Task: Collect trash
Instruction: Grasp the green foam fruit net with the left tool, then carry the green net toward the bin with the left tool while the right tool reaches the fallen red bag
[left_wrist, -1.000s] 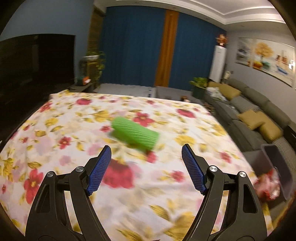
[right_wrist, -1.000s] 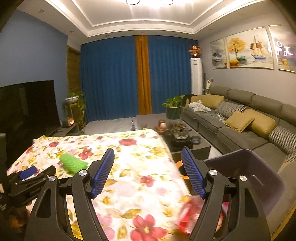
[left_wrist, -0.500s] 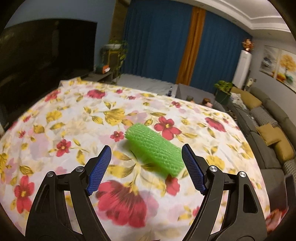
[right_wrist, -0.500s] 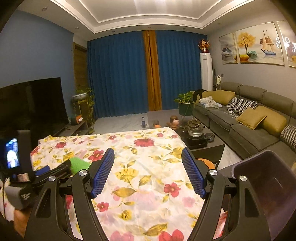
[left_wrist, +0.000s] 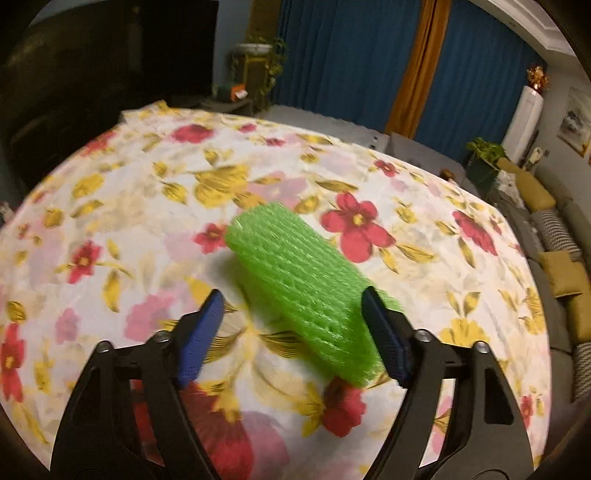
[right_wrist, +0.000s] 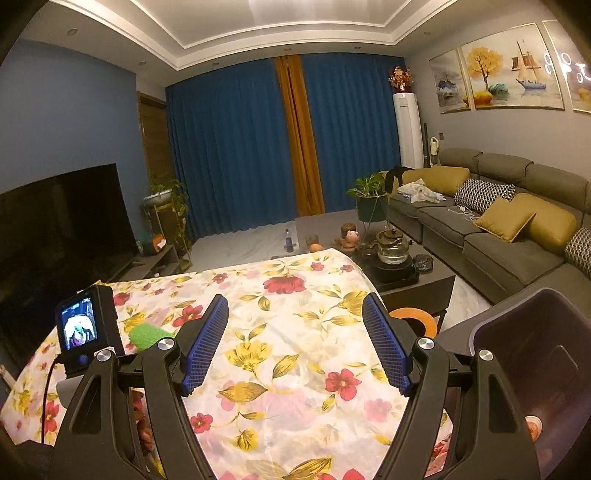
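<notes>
On the flowered tabletop a green foam net sleeve is seen lying on its side, set diagonally, its near end between the blue pads of the left tongs. Left tongs are closing: the right pad is against or just beside the sleeve's near end (contact cannot be confirmed), the left pad is clearly apart from it, so nothing is gripped yet. The left view is motion-blurred.

From the right wrist view the right tongs are held wide over the tabletop cloth, nothing between the pads. The sleeve is seen to their left, partly hidden behind the left unit's small screen. A purple bin stands at the tabletop's right edge, something red visible low inside. A grey sofa runs along the right wall.
</notes>
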